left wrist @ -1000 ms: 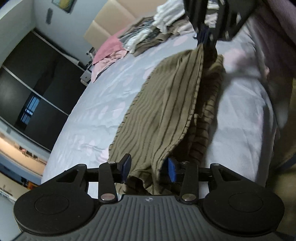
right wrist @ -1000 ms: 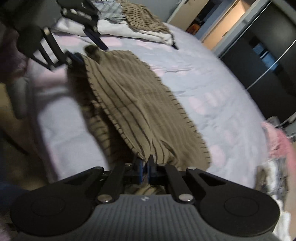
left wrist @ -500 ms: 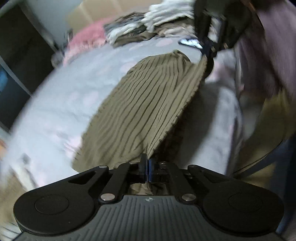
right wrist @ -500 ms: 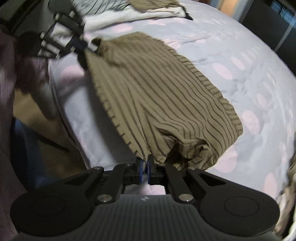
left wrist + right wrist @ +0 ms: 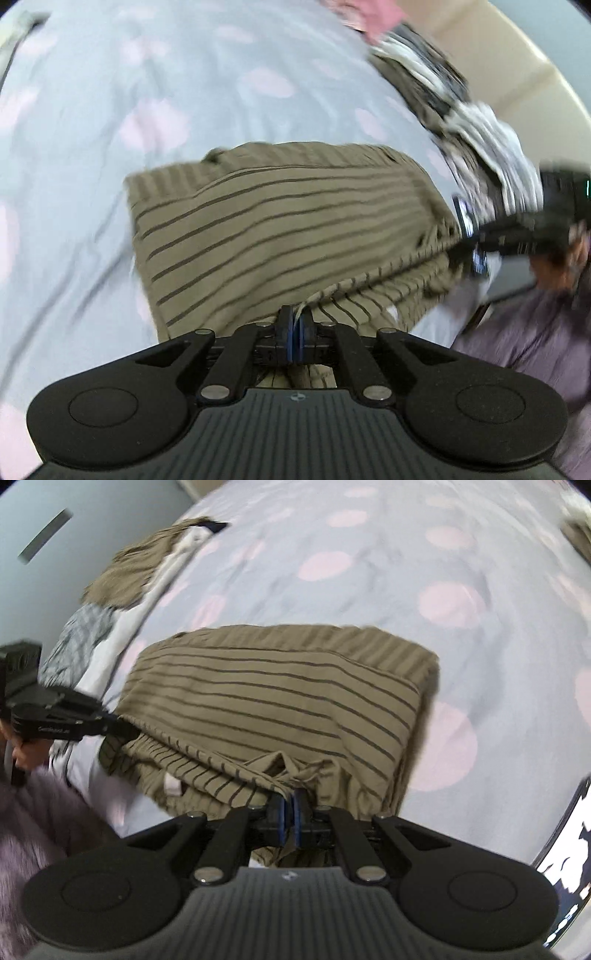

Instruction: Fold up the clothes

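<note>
My left gripper (image 5: 294, 325) and right gripper (image 5: 287, 805) each clamp the shirt's (image 5: 280, 229) near edge — shirt flat on the bed (image 5: 92, 129). Bare sheet beyond its far edge; clothes pile (image 5: 461, 122) at right.

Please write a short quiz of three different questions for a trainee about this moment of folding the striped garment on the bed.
1. True or false: the left gripper is open and holds nothing.
2. Which pattern does the bedsheet under the striped garment show? A) pink spots B) green checks C) plain white
3. Fill in: the right gripper is shut on the garment's ____.

Key
1. False: its fingers are closed on the garment's edge.
2. A
3. edge, with bunched cloth between the fingers.
</note>
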`<state>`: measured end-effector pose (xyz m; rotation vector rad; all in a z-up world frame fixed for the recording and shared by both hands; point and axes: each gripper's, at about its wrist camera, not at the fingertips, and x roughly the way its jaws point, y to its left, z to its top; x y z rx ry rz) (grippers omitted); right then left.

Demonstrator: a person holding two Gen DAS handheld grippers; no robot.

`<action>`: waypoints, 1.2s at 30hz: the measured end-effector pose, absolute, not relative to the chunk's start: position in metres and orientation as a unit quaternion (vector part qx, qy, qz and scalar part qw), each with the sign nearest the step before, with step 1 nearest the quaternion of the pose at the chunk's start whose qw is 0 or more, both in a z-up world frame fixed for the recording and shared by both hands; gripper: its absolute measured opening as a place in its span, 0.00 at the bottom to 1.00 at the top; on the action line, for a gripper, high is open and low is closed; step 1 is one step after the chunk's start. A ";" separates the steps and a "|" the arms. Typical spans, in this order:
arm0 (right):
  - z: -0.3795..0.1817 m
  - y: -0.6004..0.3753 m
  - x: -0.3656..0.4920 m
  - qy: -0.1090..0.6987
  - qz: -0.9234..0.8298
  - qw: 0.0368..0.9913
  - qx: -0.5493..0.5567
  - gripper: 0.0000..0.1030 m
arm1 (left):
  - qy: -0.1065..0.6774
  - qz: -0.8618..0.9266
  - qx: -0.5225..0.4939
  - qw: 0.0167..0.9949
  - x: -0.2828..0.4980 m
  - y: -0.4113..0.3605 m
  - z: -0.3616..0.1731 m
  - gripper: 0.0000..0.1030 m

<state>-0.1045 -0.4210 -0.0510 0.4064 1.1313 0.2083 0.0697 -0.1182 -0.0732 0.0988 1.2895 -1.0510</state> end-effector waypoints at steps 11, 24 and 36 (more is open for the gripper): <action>-0.024 -0.416 -0.122 0.472 0.054 0.864 0.169 0.30 | 0.491 -0.428 0.097 0.752 0.049 -0.104 -0.039 0.25; -0.002 -0.392 -0.145 0.418 0.028 0.905 0.077 0.39 | 0.387 -0.421 0.140 0.808 0.020 -0.105 -0.004 0.40; 0.008 -0.314 -0.188 0.331 0.130 0.926 -0.130 0.39 | 0.262 -0.504 0.280 0.774 -0.069 -0.132 0.000 0.40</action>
